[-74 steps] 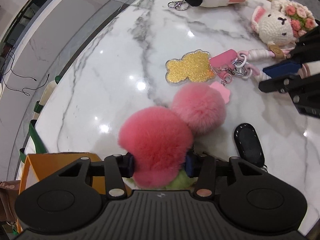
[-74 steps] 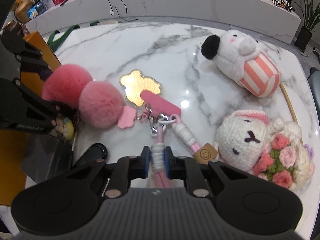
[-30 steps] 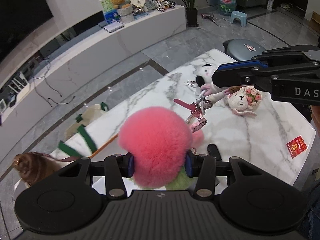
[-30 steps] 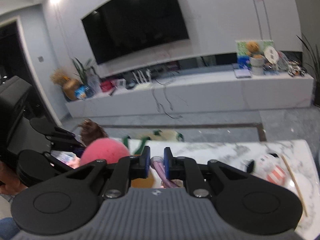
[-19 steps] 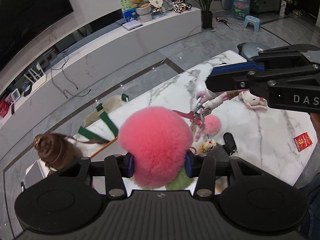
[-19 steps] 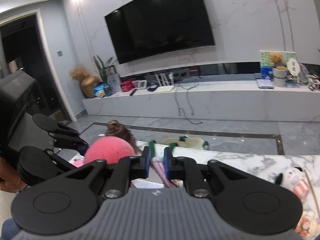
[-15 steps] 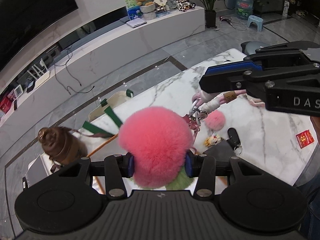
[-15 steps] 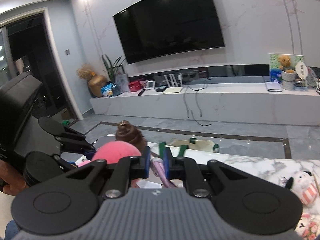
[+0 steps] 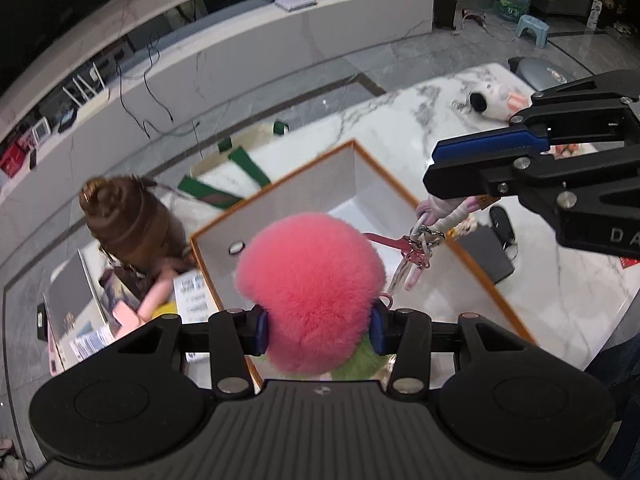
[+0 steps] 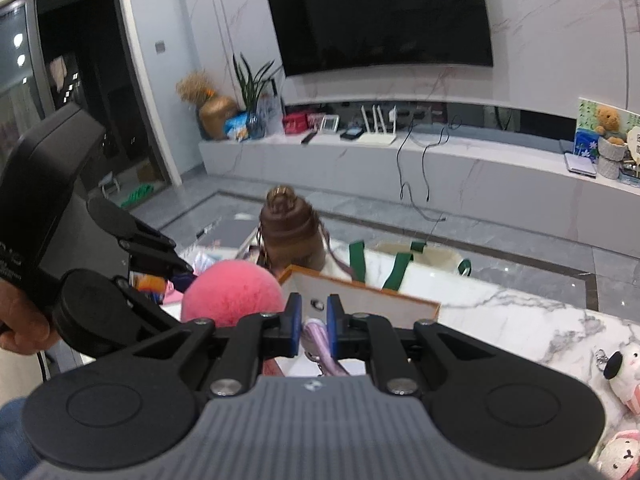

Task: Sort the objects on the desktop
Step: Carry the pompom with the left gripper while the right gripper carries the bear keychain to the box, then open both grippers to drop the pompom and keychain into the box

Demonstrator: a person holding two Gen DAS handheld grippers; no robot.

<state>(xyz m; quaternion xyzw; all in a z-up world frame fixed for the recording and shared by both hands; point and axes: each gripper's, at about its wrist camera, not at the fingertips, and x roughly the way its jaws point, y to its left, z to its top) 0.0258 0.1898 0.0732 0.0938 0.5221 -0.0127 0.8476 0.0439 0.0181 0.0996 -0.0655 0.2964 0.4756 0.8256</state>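
A fluffy pink pompom (image 9: 316, 280) fills my left gripper (image 9: 318, 328), whose pads are shut on its sides, with green fluff under it. From it hangs a cluster of pink key rings (image 9: 416, 250) that leads up to a lilac cord (image 9: 444, 212). My right gripper (image 9: 434, 170) is shut on that cord at the upper right. In the right wrist view the cord (image 10: 320, 340) sits pinched in my right gripper (image 10: 313, 320), and the pompom (image 10: 232, 296) shows to its left in the left gripper (image 10: 188, 280). Both hang over an open orange-rimmed white box (image 9: 276, 186).
A brown bag (image 9: 132, 216) stands left of the box, a green-handled tote (image 9: 236, 172) behind it. On the marble table (image 9: 560, 304) lie a black key fob (image 9: 502, 220), a dark card case (image 9: 486, 254) and a white plush (image 9: 492, 100). A person's hand (image 10: 20, 320) holds the left gripper.
Both grippers have carried the pompom keychain left from above the table to above the orange-rimmed box. The box, not in view a second ago, now lies under them. Neither grip has changed.
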